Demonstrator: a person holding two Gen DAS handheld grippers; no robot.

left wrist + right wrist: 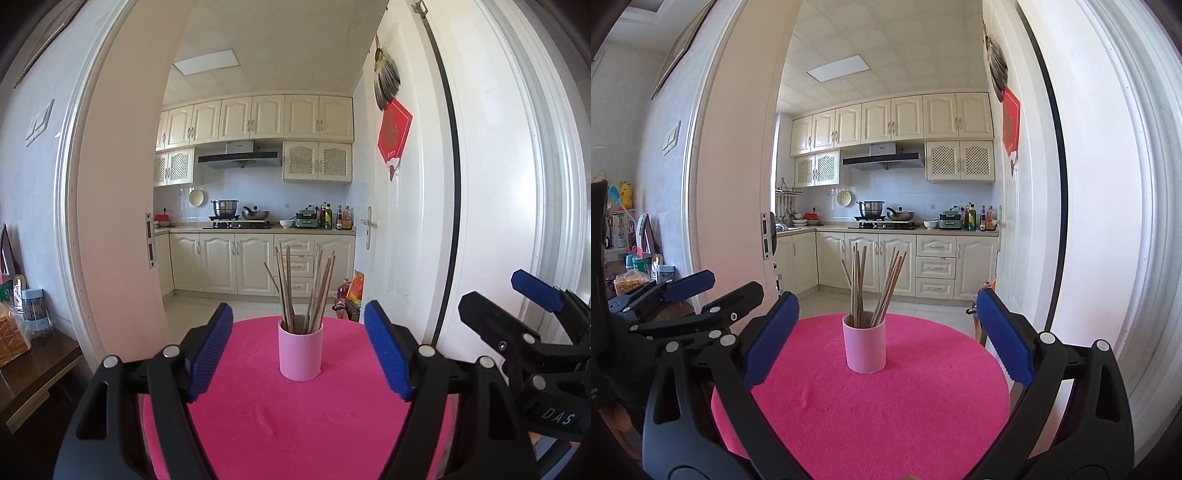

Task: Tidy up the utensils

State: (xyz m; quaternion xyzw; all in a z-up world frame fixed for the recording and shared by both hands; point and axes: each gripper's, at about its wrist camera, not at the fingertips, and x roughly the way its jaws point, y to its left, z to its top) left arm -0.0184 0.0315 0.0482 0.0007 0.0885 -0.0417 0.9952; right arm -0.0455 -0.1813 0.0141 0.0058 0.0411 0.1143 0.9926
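Observation:
A pink cup [300,354] [865,347] stands upright on the round table under a bright pink cloth [277,413] [886,406]. Several wooden chopsticks [306,291] [875,288] stand in it, fanned out. My left gripper [297,312] is open, and the cup lies beyond its blue pads, framed between them and untouched. My right gripper [887,297] is open wide, nothing in it, and the cup is likewise ahead and apart. Each gripper shows in the other's view: the right one [502,295] at the right edge, the left one [735,281] at the left.
A dark wooden side table [33,373] with snack bags and a jar stands to the left. Behind the table a doorway leads into a kitchen. A white door [406,221] is swung open on the right, with bottles and bags [349,295] on the floor beside it.

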